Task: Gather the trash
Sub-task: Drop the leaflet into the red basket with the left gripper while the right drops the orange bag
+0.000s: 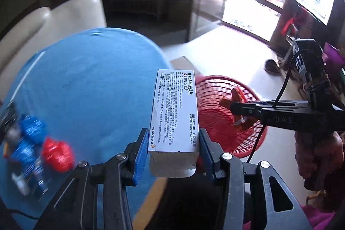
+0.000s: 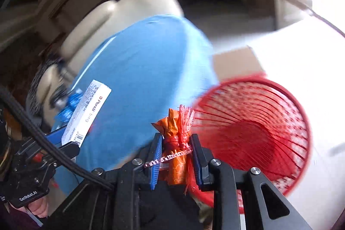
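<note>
My left gripper (image 1: pixel 173 133) is shut on a white medicine box (image 1: pixel 174 113), which stands up between the blue pads above the edge of the blue-covered table (image 1: pixel 97 79). My right gripper (image 2: pixel 175 140) is shut on an orange wrapper bundled with red netting (image 2: pixel 172 122). It hangs beside the rim of the red mesh basket (image 2: pixel 286 92) on the floor. In the left wrist view, the right gripper (image 1: pixel 234 108) reaches in from the right, holding the orange wrapper (image 1: pixel 236 93) over the basket (image 1: pixel 215 78). The right wrist view shows the box (image 2: pixel 86 113) at the left.
Blurred blue wrappers (image 1: pixel 30 139) and a red wrapper (image 1: pixel 57 154) lie on the table's left side. Cream chairs (image 1: pixel 71 14) stand behind the table. A cardboard box (image 2: pixel 235 64) sits on the pale floor beside the basket. A person's hand (image 2: pixel 38 208) grips the left tool.
</note>
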Available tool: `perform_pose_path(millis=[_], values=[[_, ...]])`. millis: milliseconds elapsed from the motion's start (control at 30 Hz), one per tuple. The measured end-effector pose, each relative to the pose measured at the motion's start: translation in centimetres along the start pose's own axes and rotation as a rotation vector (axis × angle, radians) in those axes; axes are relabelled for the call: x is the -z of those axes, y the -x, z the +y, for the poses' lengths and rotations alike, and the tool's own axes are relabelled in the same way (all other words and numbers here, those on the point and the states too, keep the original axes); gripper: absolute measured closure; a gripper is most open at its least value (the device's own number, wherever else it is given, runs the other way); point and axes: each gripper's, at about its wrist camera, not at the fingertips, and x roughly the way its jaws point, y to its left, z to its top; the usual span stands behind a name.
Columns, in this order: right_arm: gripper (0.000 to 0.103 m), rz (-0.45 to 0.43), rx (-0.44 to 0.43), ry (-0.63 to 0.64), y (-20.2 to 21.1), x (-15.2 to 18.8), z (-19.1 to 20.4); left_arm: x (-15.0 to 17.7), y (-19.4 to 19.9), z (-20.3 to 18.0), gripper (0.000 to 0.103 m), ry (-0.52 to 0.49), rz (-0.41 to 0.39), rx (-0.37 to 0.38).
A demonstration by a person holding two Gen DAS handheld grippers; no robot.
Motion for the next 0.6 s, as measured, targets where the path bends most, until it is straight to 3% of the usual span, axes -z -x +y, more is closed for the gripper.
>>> perform_pose_path(millis=[133, 333, 600], values=[[0.073, 0.019, 0.033, -0.103, 0.8, 0.6, -4.5, -1.5, -3.5, -3.4, 0.056, -0.059, 0.037, 0.03], [0.073, 0.024, 0.056, -0.184, 1.5, 1.2, -8.7, -2.7, -5.8, -6.7, 0.055, -0.142, 0.066, -0.01], [0.073, -0.007, 0.064, -0.219, 2.2, 0.9, -10.3, -3.5, -5.7, -5.6, 0.053, -0.149, 0.056, -0.074]])
